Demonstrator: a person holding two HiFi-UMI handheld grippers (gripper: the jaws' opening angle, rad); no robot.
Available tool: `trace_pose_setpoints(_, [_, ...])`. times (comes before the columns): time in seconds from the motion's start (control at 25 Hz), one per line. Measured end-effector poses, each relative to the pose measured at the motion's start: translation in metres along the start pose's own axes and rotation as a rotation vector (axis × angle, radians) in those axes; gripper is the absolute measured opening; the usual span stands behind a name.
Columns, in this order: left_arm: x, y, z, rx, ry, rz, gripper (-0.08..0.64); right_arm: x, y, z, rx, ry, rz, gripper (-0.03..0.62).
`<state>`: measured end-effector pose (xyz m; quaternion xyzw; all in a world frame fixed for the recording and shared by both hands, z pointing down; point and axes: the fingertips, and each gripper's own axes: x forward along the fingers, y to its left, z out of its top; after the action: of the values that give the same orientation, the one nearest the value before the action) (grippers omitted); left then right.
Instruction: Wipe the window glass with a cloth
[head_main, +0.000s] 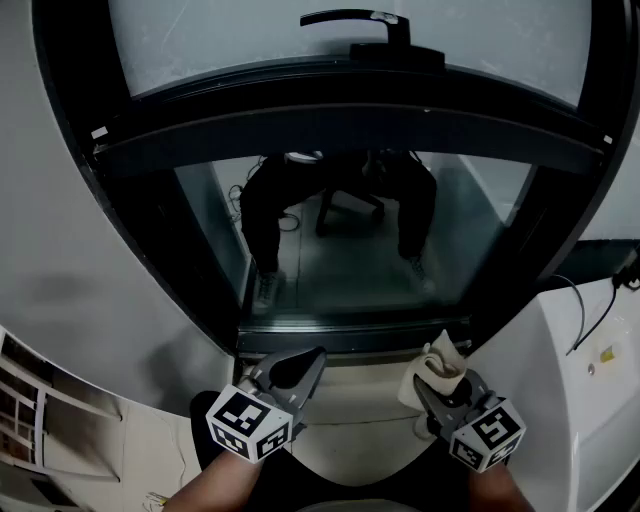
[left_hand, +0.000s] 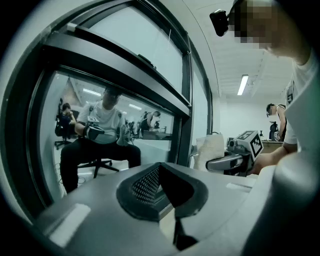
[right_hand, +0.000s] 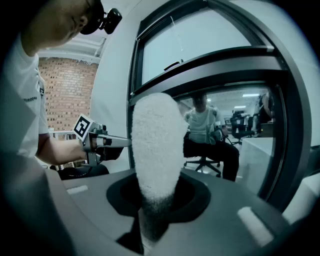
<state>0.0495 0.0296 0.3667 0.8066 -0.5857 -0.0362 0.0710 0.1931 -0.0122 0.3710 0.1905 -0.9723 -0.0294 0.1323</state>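
The lower window glass (head_main: 350, 250) sits in a black frame straight ahead and fills the left gripper view (left_hand: 115, 125) and the right gripper view (right_hand: 225, 125). My right gripper (head_main: 432, 385) is shut on a cream cloth (head_main: 438, 360), just below the pane's bottom right corner. Close up, the fluffy cloth (right_hand: 155, 145) stands upright between the jaws of the right gripper (right_hand: 155, 200). My left gripper (head_main: 300, 368) hovers below the pane's bottom left corner, and its jaws (left_hand: 160, 167) are shut with nothing between them. Neither gripper touches the glass.
A person sits on an office chair (head_main: 345, 205) behind the glass. A black window handle (head_main: 360, 22) is on the upper sash. A white unit (head_main: 570, 400) with a black cable (head_main: 592, 300) stands at the right. The pale sill (head_main: 350, 405) runs under both grippers.
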Motion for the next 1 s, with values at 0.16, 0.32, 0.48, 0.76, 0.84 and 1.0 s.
trace_pose_setpoints(0.16, [0.003, 0.007, 0.003, 0.001, -0.008, 0.002, 0.015, 0.007, -0.004, 0.005, -0.039, 0.007, -0.008, 0.085])
trace_pose_setpoints(0.32, [0.008, 0.013, 0.011, 0.011, -0.017, 0.005, 0.015, 0.015, -0.007, 0.014, -0.121, 0.026, -0.019, 0.084])
trace_pose_setpoints(0.48, [0.016, 0.021, 0.021, 0.026, -0.037, 0.004, 0.015, 0.024, -0.011, 0.027, -0.205, 0.032, -0.029, 0.084])
trace_pose_setpoints(0.76, [0.038, 0.044, 0.015, 0.026, -0.046, 0.016, 0.015, 0.045, -0.016, 0.07, -0.503, 0.077, -0.09, 0.084])
trace_pose_setpoints(0.84, [0.043, 0.049, 0.01, 0.011, -0.048, 0.017, 0.015, 0.052, -0.018, 0.088, -0.611, 0.094, -0.139, 0.084])
trace_pose_setpoints(1.0, [0.051, 0.057, 0.019, 0.016, -0.071, 0.013, 0.015, 0.076, -0.022, 0.124, -0.791, 0.057, -0.207, 0.086])
